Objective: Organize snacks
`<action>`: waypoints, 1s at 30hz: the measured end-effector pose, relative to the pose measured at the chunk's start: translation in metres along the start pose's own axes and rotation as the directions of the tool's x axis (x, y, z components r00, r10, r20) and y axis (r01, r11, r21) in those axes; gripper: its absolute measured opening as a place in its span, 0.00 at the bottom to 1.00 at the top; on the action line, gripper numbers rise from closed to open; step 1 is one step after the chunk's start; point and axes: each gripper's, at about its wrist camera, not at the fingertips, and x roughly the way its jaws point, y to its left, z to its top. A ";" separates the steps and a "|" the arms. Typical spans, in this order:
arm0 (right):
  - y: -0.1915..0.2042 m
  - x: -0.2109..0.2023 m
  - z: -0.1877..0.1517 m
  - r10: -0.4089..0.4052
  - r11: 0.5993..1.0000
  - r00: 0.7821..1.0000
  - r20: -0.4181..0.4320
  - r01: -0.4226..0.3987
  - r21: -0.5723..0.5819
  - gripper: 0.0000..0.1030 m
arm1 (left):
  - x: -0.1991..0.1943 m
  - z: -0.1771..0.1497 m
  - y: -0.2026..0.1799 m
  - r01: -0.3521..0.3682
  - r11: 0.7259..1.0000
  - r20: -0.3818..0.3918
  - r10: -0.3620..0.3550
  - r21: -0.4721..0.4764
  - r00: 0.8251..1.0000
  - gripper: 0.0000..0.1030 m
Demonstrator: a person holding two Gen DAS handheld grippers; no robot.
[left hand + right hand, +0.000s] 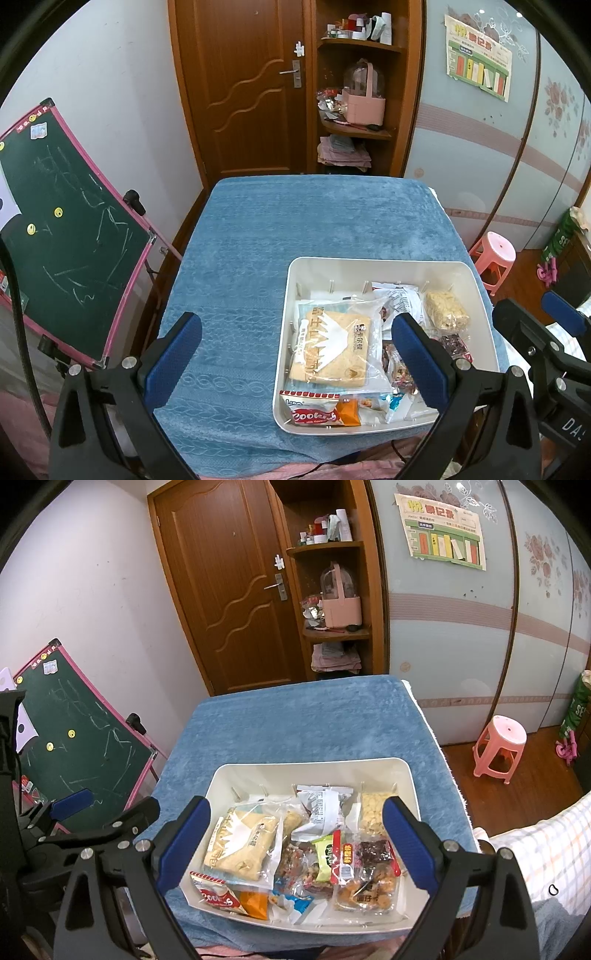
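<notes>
A white bin [406, 775] full of snacks sits on the blue towel [295, 221] that covers the counter, toward the near right part of it. In the left wrist view the bin lies at about 4 o'clock; in the right wrist view it sits low in the middle, at 6 o'clock.

Inside the bin, a large clear bag of pale biscuits [240, 845] lies along the left side. A red and white cookie packet [314, 410] is at the near left corner, with a small orange packet [349, 411] just beside it. A bag of puffed grain bars [445, 309] rests at the far right. In the right wrist view a crumpled white wrapper [321, 810] sits near the middle, a green packet [325, 856] lies just below it, and a clear bag of round brown snacks [365, 890] is at the near right.

The left claw [295, 360] is spread wide and holds nothing; its right finger hangs over the bin, its left finger over the bare towel. The right claw [295, 843] is also spread wide and empty, with both blue pads framing the bin's contents.

A green chalkboard [62, 236] stands at 9 o'clock, a wooden door [240, 85] at 12 o'clock, and a pink stool [498, 749] on the floor at 3 o'clock.
</notes>
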 end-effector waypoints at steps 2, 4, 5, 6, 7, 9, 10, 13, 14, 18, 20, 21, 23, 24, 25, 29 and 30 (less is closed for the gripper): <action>0.000 0.000 0.000 0.000 1.000 1.000 -0.001 0.000 0.000 0.93 | -0.001 0.000 0.000 0.000 1.000 -0.001 0.000 0.001 1.000 0.99; 0.001 0.000 0.000 -0.001 1.000 1.000 0.000 0.001 0.001 0.93 | 0.000 0.000 0.000 0.003 1.000 -0.002 -0.003 0.002 1.000 0.99; 0.000 0.000 0.000 -0.002 1.000 1.000 0.001 0.002 0.001 0.93 | -0.001 -0.001 -0.001 0.000 1.000 0.000 0.000 0.001 1.000 0.99; 0.000 0.000 -0.001 -0.002 1.000 1.000 0.002 0.002 0.002 0.93 | -0.001 0.000 -0.001 0.000 1.000 0.001 0.000 0.001 1.000 0.99; 0.000 0.000 0.000 0.000 1.000 1.000 0.000 0.000 0.002 0.93 | 0.000 0.000 -0.001 0.000 1.000 0.002 0.000 0.002 1.000 0.99; 0.000 0.000 0.000 0.000 1.000 1.000 -0.001 0.000 0.001 0.93 | -0.001 -0.001 -0.001 -0.002 1.000 0.006 0.002 0.004 1.000 0.99; 0.000 0.000 0.000 0.000 1.000 1.000 -0.001 0.000 0.001 0.93 | -0.001 -0.001 -0.001 -0.005 1.000 0.007 0.004 0.004 1.000 0.99; 0.001 0.000 0.000 -0.001 1.000 1.000 0.000 0.001 0.002 0.93 | 0.000 -0.002 0.000 -0.005 1.000 0.008 0.005 0.003 1.000 0.99; 0.001 0.000 0.000 -0.001 1.000 1.000 0.000 0.001 0.002 0.93 | 0.000 -0.002 -0.001 -0.005 1.000 0.008 0.005 0.003 1.000 0.99; 0.001 0.000 0.000 -0.001 1.000 1.000 -0.001 0.001 0.001 0.93 | 0.001 -0.002 0.000 -0.005 1.000 0.007 0.005 0.003 1.000 0.99; 0.001 0.000 0.001 -0.001 1.000 1.000 -0.001 0.001 0.001 0.93 | 0.000 -0.002 0.000 -0.006 1.000 0.009 0.006 0.003 1.000 0.99; 0.001 0.000 0.000 -0.001 1.000 1.000 -0.001 0.001 0.001 0.93 | 0.001 -0.002 0.000 -0.006 1.000 0.008 0.006 0.003 1.000 0.99; 0.001 0.000 0.001 0.000 1.000 1.000 -0.001 0.000 0.002 0.93 | 0.000 -0.002 0.000 -0.006 1.000 0.010 0.006 0.003 1.000 0.99; 0.001 0.001 0.000 0.000 1.000 1.000 -0.002 0.000 0.002 0.93 | 0.000 -0.002 0.000 -0.007 1.000 0.010 0.007 0.003 1.000 0.99; 0.001 0.000 0.001 0.000 1.000 1.000 -0.002 0.000 0.002 0.93 | 0.001 -0.002 0.000 -0.007 1.000 0.009 0.007 0.004 1.000 0.99; 0.001 0.001 0.001 -0.001 1.000 1.000 -0.001 0.001 0.001 0.93 | 0.001 -0.002 0.001 -0.005 1.000 0.010 0.005 0.002 1.000 0.99; 0.001 0.000 0.000 -0.001 1.000 1.000 -0.001 0.001 0.001 0.93 | 0.001 -0.002 0.000 -0.006 1.000 0.010 0.006 0.003 1.000 0.99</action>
